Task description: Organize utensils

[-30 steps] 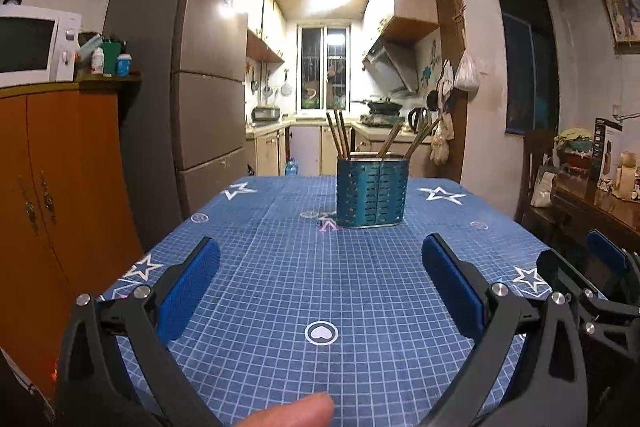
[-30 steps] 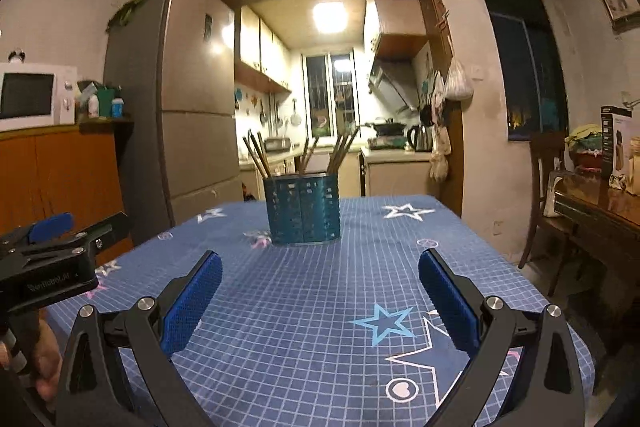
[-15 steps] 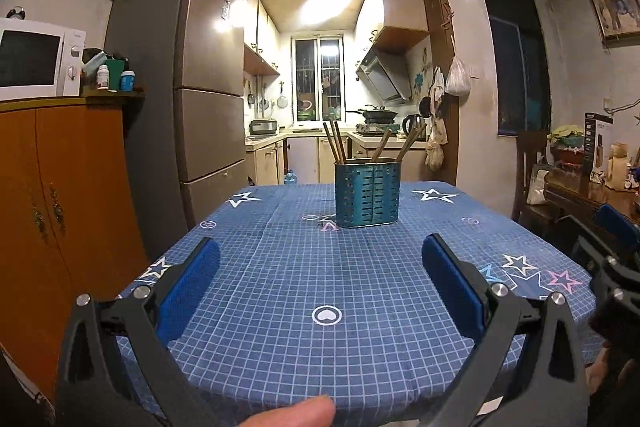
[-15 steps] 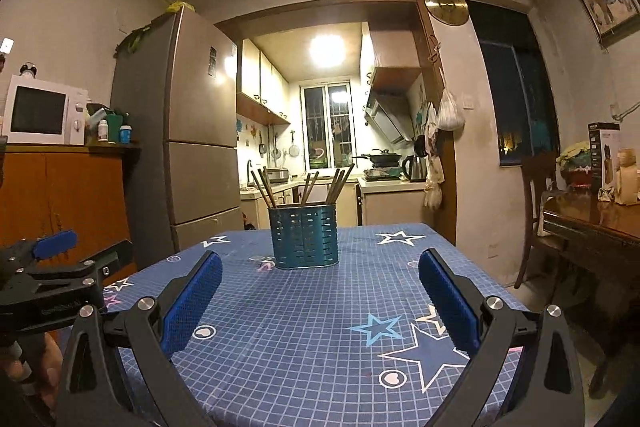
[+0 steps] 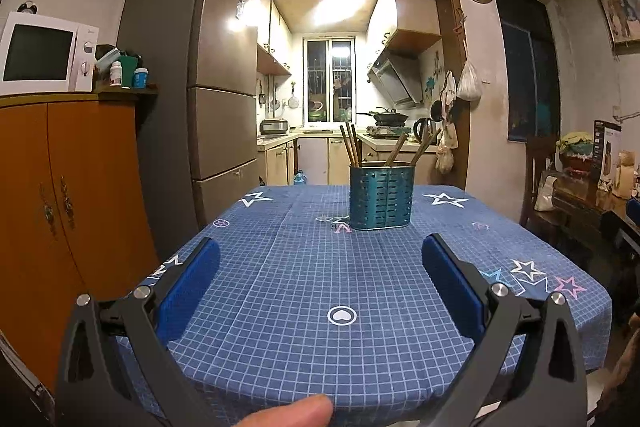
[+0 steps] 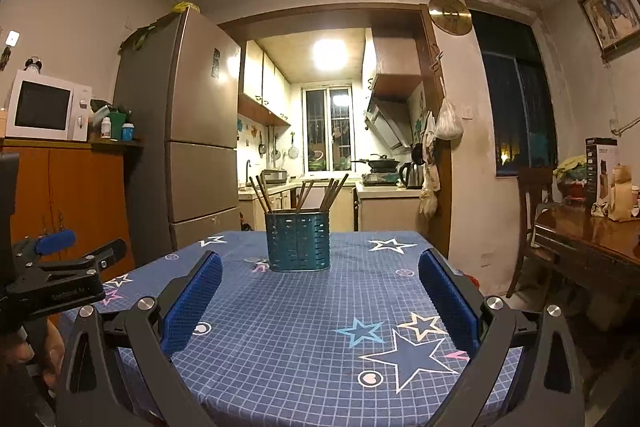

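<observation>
A teal perforated utensil holder [image 5: 380,196] stands at the far middle of the table [image 5: 280,287], with several wooden chopsticks [image 5: 351,145] leaning in it. The right wrist view has the holder [image 6: 297,241] and its chopsticks [image 6: 331,191] too. My left gripper [image 5: 320,269] hangs open over the table's near edge, nothing between its blue pads. My right gripper [image 6: 319,277] is open as well, empty, near the front right of the table. Both are well short of the holder. The left gripper's side [image 6: 60,267] shows at the left of the right wrist view.
The blue checked tablecloth [image 6: 320,327] with stars covers the table. An orange cabinet [image 5: 60,207] with a microwave [image 5: 44,53] and a tall grey fridge [image 5: 200,107] stand left. A dark wooden sideboard [image 6: 588,247] and chair [image 6: 532,219] stand right. A kitchen lies behind.
Both grippers have drawn back and risen from the table, so the holder looks farther and the table's near edge has come into view. Both stay open.
</observation>
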Demonstrator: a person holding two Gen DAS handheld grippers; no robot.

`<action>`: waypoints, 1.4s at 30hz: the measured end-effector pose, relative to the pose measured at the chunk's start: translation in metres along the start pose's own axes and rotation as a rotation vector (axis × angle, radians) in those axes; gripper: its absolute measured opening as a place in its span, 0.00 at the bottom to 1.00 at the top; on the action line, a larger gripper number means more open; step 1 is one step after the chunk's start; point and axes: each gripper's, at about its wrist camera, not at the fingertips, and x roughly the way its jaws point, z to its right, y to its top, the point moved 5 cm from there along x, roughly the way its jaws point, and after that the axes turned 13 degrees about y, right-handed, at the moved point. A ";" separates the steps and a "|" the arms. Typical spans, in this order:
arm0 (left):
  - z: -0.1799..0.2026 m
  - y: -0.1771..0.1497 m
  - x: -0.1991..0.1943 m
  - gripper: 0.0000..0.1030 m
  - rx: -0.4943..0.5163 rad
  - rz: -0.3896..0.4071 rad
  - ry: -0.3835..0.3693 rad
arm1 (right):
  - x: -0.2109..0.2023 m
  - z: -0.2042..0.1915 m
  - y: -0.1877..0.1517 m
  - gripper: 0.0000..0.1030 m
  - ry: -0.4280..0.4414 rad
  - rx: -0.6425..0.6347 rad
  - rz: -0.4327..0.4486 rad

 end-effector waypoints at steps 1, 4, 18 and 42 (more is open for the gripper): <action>0.000 0.000 0.000 0.95 0.002 0.000 0.002 | 0.000 0.001 0.000 0.95 0.001 0.001 0.000; -0.003 0.000 0.000 0.95 0.002 -0.006 0.007 | -0.001 0.002 -0.001 0.95 0.004 0.000 -0.003; -0.010 0.001 0.004 0.95 0.008 -0.029 0.026 | 0.002 0.005 -0.003 0.95 0.005 0.005 -0.013; -0.007 0.001 0.005 0.95 0.010 -0.028 0.009 | 0.005 0.003 -0.001 0.95 0.027 0.005 -0.022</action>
